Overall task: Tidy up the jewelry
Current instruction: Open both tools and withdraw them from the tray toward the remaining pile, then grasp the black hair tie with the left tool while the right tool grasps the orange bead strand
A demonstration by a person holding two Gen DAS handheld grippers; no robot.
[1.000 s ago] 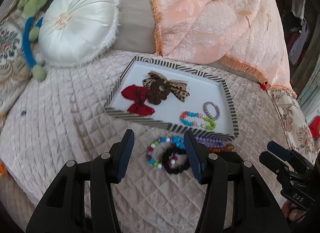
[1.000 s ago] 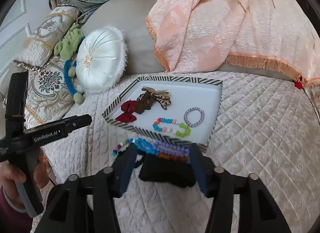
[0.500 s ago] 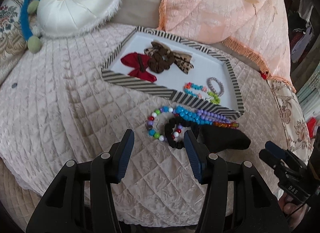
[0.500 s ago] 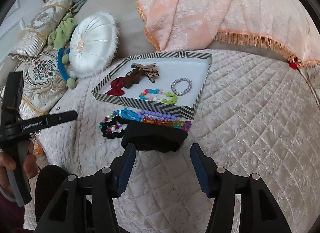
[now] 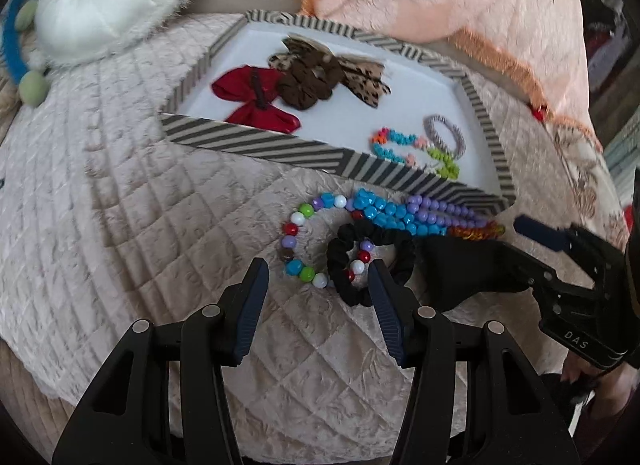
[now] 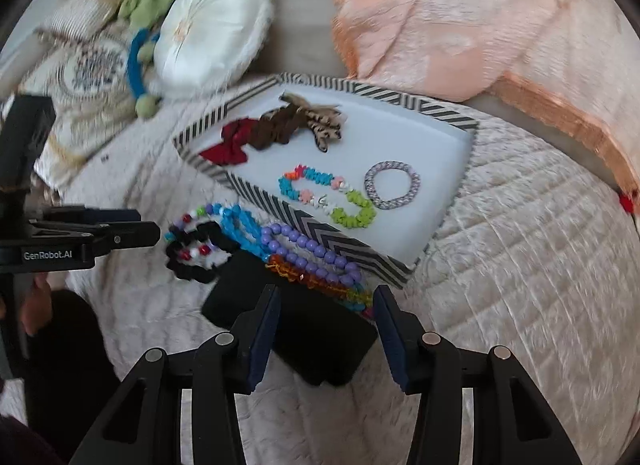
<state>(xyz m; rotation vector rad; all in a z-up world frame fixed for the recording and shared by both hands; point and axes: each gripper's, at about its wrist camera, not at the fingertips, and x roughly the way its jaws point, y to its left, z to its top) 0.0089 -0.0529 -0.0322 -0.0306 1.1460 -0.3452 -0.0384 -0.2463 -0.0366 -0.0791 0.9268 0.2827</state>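
Both grippers hovering low over the jewelry pile on the quilted bed, jaws wide open, nothing held.

Left gripper (image 5: 316, 289) angled down over the multicolour bead bracelet (image 5: 298, 243) and black scrunchie (image 5: 370, 261), one finger each side, not touching as far as visible. Right gripper (image 6: 326, 325) tilted down straddling the black pouch (image 6: 296, 317), jaws spread just wider than it. Blue, purple and orange bead strands (image 6: 308, 257) draped across the pouch's far edge, just beside the near wall of the striped tray (image 5: 256, 141). Already in the tray: red bow (image 5: 252, 99), brown scrunchie (image 5: 306, 83), leopard bow (image 5: 360, 73), chunky bright bracelet (image 6: 328, 201), grey-purple bracelet (image 6: 392, 185). White round cushion (image 5: 108, 1) far left, peach throw (image 6: 460, 21) far right.
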